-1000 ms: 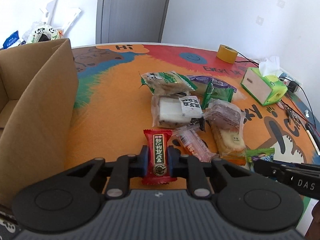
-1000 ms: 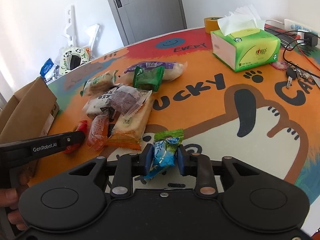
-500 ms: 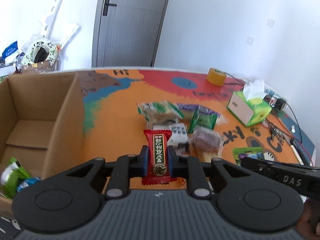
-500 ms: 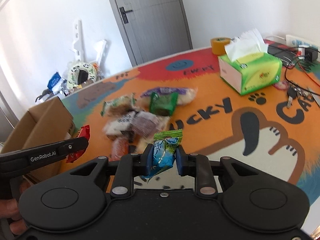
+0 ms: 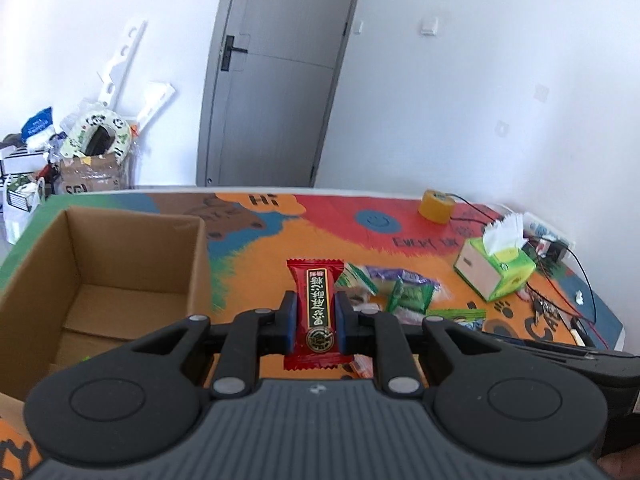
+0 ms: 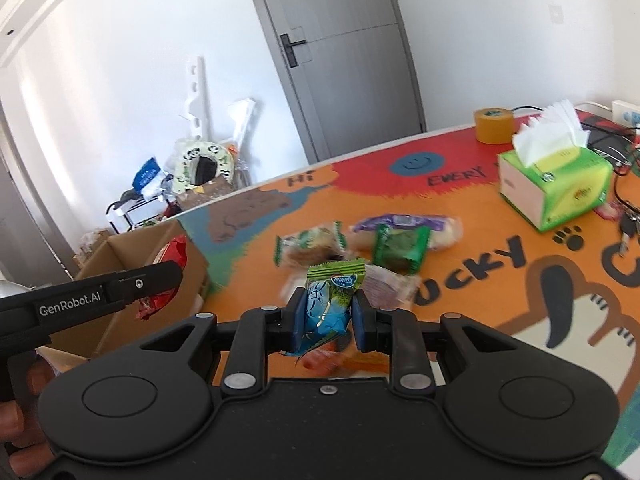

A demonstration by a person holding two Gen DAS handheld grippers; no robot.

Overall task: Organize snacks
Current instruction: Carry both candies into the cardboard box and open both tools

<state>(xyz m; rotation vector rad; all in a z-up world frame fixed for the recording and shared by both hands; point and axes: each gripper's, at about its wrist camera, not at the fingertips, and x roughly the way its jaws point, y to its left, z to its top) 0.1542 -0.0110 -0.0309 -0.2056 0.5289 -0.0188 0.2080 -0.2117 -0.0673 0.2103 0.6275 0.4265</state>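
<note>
My left gripper (image 5: pixel 315 320) is shut on a red snack packet (image 5: pixel 315 312) and holds it in the air, right of the open cardboard box (image 5: pixel 132 272). The left gripper (image 6: pixel 160 280) also shows in the right wrist view, by the box (image 6: pixel 132 248). My right gripper (image 6: pixel 325 314) is shut on a blue-green candy packet (image 6: pixel 326 304), held above the table. Several snack packets (image 6: pixel 396 248) lie in a loose pile on the orange mat; the pile (image 5: pixel 396 288) also shows in the left wrist view.
A green tissue box (image 5: pixel 496 268) and a yellow tape roll (image 5: pixel 436 206) stand at the right back of the table. Cables and keys (image 5: pixel 556 300) lie at the right edge. Clutter (image 5: pixel 80 152) is stacked on the floor by the grey door.
Both grippers have risen from the table with their packets. The left one has moved towards the box, whose inside now shows. The snack pile looks farther off.
</note>
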